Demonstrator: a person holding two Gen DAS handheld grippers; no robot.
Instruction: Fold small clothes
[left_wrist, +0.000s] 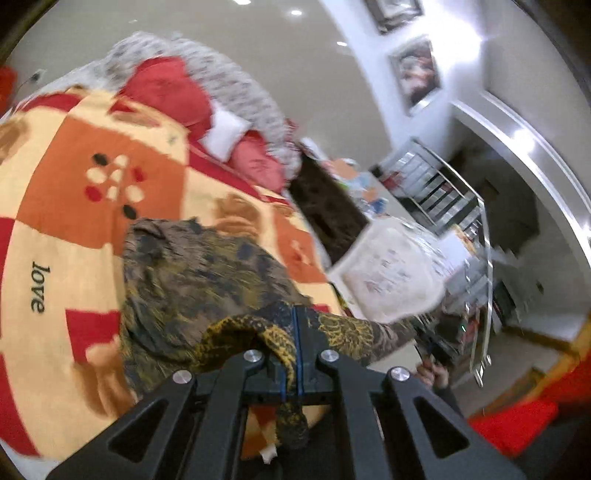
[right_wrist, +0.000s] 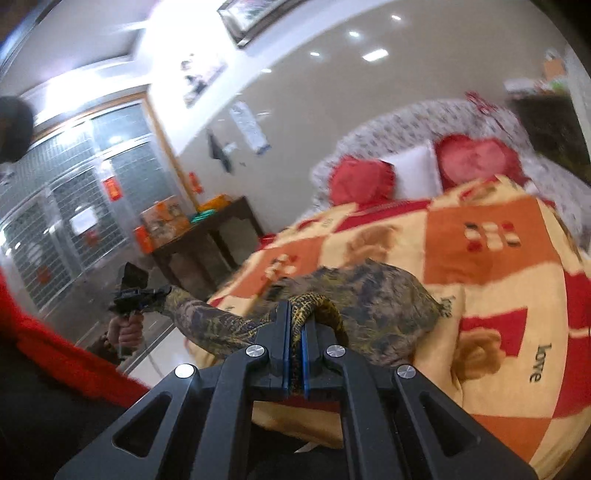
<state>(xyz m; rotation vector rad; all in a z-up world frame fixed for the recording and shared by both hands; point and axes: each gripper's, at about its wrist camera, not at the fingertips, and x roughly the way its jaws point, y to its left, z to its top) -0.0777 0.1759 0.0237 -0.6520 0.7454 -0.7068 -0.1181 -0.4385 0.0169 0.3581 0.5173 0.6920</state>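
patterned garment (left_wrist: 207, 273) pinched in both claws

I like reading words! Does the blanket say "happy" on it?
No, the blanket has the word "love" printed on it in the left wrist view.

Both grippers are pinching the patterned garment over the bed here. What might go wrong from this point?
1. The left gripper and right gripper each clamp only a bunched edge of the garment, so the cloth may slip out under tension.
2. Most of the garment lies crumpled on the blanket; a fold started now would likely trap wrinkles.
3. One stretch hangs past the bed's edge and could drag off.
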